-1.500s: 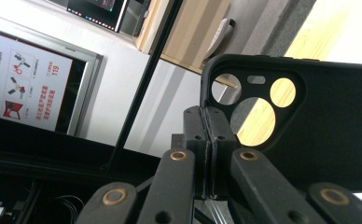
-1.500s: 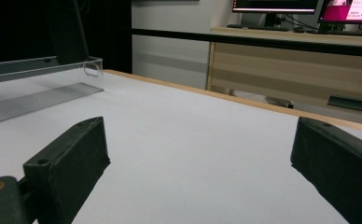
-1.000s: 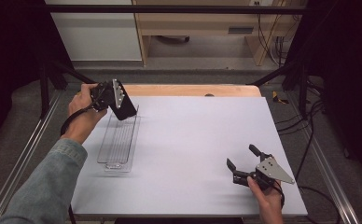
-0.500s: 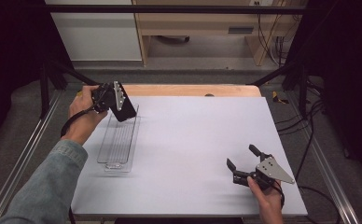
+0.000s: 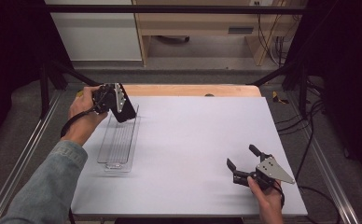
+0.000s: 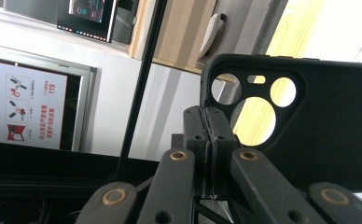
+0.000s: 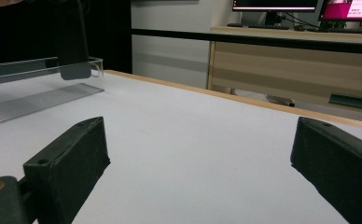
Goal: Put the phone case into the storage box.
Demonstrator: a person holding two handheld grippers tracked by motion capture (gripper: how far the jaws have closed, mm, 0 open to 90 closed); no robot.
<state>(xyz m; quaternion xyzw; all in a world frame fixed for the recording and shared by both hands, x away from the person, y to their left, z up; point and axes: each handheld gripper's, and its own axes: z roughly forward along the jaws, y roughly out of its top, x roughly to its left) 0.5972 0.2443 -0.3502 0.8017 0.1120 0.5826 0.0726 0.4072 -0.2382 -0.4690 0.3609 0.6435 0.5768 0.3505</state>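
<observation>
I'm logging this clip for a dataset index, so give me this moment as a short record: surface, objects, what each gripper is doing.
surface: white table top with a wooden far edge
tray: clear ribbed plastic tray, lying flat at the table's left side
phone case: black phone case with camera cutouts, held above the tray's far end
left gripper: left gripper, jaws closed on the case's edge, raised off the table
right gripper: right gripper, jaws wide apart, empty, low over the table's near right
</observation>
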